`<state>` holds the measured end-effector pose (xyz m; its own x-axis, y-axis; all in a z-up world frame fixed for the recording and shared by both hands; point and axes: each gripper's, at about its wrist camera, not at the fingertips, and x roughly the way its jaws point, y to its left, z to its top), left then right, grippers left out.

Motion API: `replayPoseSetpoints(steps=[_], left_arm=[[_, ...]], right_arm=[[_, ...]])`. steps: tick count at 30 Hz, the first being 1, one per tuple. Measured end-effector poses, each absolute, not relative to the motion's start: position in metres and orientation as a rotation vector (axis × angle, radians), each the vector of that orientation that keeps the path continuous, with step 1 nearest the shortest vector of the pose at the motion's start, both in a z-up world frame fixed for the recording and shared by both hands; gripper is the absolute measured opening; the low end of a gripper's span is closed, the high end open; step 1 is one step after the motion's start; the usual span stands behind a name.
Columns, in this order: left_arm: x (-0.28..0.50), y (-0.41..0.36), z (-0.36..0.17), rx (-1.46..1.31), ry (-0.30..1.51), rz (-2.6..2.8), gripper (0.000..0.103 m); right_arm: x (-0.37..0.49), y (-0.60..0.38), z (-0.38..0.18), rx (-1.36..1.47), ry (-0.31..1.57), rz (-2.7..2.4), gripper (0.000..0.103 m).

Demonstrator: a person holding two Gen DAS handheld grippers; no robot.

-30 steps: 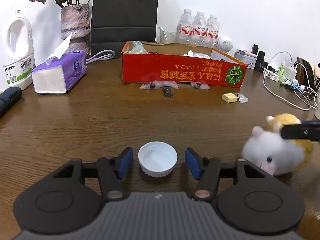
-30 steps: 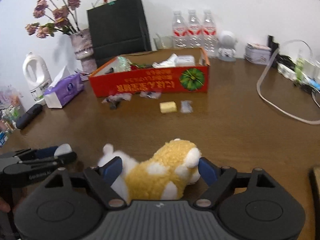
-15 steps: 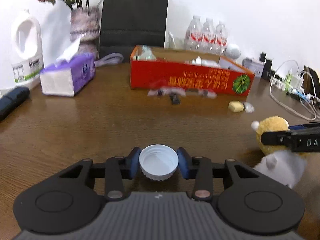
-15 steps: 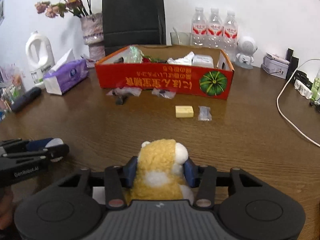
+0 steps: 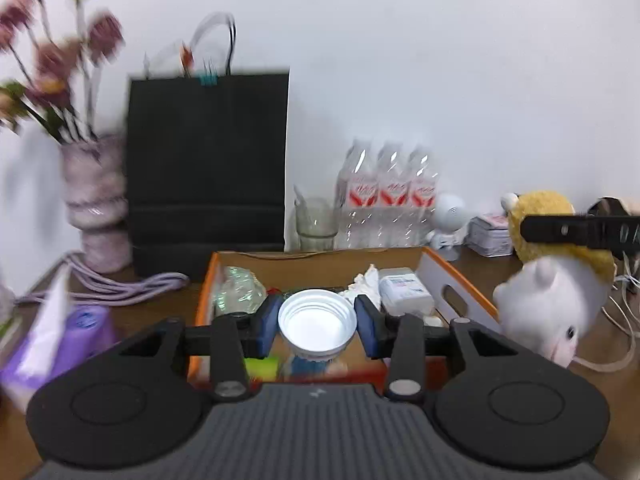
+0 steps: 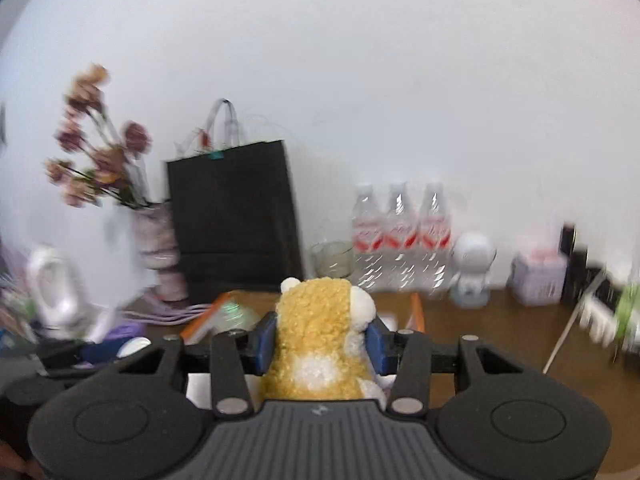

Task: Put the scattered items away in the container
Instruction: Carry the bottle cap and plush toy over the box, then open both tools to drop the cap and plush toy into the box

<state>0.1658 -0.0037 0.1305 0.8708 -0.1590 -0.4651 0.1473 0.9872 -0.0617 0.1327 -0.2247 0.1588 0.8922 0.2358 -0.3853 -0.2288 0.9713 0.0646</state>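
Two loads are hanging in the air at once, one per gripper. I am holding the left gripper [image 5: 318, 326] with its jaws pinching the white bottle cap [image 5: 317, 321], hollow side facing the camera, blue pads touching its rim on both sides. I am holding the right gripper [image 6: 320, 340] with its jaws pressed into the flanks of the plush hamster [image 6: 322, 340] — the pile is bulging out above and below the pads.

Relation that matters: where each load is sitting relative to the open box [image 5: 456, 280]. In the left wrist view the cap is lying over the box interior, with the near wall below the jaws and crumpled wrappers, a clear bag and a small white packet showing behind it. I am judging the cap to be already above the opening, so a release there should land it inside.

The hamster is a different case. From the left wrist view it is hanging just outside the box's right wall, head down, over the worktop [image 5: 600, 340] rather than the opening. So the left hand is the nearer one to a drop; the right needs a shift toward the left before letting go, I am guessing.

Risk I am noting — the plush is bulky against a box already partly filled, so it may perch on the rim. Both views are blurring, so the exact clearance I cannot tell.
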Motion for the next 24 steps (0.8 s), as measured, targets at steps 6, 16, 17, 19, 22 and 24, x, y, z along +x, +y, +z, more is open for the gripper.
replayPoseSetpoints(steps=[6,16,17,19,22,24], left_arm=[[0.267,-0.025,0.090,-0.018,0.666,-0.176,0.041],[0.310,-0.036,0.052,0.013,0.858,-0.162,0.070],[0.310,-0.035,0.050,0.000,0.875,-0.168,0.071],[0.310,-0.036,0.043,-0.007,0.919,-0.176,0.065],[0.309,-0.035,0.040,-0.019,0.951,-0.186,0.055],[0.309,-0.036,0.041,-0.015,0.973,-0.197,0.057]], right_arm=[[0.233,-0.202,0.118,-0.076,0.534,0.163,0.044],[0.282,-0.194,0.056,-0.212,0.827,0.082,0.051],[0.284,-0.189,0.052,-0.263,0.828,0.074,0.051],[0.286,-0.183,0.042,-0.304,0.848,0.092,0.052],[0.285,-0.169,0.027,-0.383,0.824,0.082,0.058],[0.287,-0.168,0.023,-0.374,0.817,0.088,0.062]])
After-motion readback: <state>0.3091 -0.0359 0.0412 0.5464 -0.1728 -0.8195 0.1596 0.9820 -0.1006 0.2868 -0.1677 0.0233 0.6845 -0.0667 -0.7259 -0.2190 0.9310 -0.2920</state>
